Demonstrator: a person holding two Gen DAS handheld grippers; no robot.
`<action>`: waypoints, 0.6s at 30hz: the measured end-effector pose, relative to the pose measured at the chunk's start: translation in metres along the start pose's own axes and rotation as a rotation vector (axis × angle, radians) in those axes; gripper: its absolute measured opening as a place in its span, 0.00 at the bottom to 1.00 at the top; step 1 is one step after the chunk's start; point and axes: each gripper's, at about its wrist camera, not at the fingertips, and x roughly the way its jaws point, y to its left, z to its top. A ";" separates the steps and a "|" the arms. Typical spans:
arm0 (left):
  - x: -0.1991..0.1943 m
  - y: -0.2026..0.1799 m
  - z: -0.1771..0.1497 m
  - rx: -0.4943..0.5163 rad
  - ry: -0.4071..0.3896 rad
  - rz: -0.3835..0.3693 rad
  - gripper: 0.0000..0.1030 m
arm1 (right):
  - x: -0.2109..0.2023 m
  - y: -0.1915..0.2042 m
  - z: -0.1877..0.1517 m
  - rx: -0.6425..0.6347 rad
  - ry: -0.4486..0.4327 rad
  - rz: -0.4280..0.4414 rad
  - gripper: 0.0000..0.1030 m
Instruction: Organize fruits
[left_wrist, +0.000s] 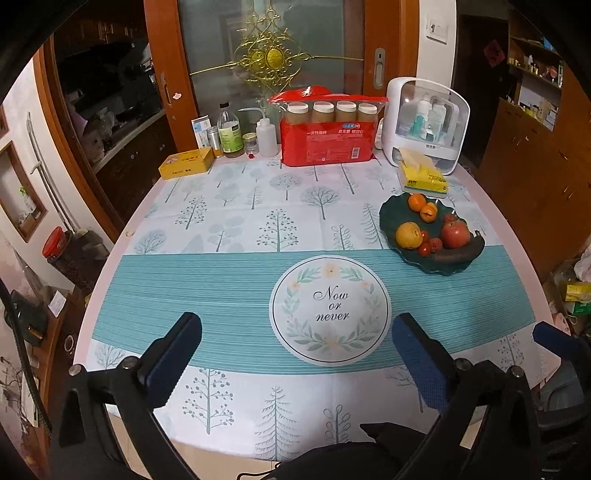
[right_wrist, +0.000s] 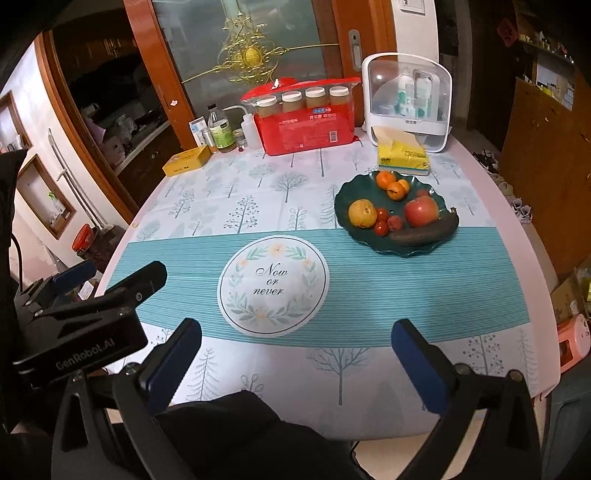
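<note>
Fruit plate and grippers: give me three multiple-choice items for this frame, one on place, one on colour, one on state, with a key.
1. Where does the fruit plate sit relative to the "Now or never" circle?
A. On top of it
B. Farther back and to the right
C. Nearer the camera, to the left

2. What colour is the plate?
A. Dark green
B. White
C. Yellow

3. How do the left gripper and right gripper stand?
A. Both shut on fruit
B. One holds the apple
C. Both open, holding nothing

Key:
1 B, the plate lies beyond the circle towards the tissue pack.
2 A, its wavy rim is dark green.
3 C, each pair of fingers is spread wide over bare tablecloth, and the apple lies on the plate.
</note>
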 end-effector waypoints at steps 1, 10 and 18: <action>0.000 0.000 0.000 -0.001 -0.001 0.000 0.99 | 0.000 0.000 0.000 0.000 0.000 0.000 1.00; 0.002 -0.002 0.005 -0.007 -0.006 0.011 0.99 | 0.001 -0.003 0.003 -0.001 0.001 0.004 1.00; 0.003 0.000 0.006 -0.014 0.002 0.014 0.99 | 0.008 -0.004 0.006 0.002 0.017 0.010 1.00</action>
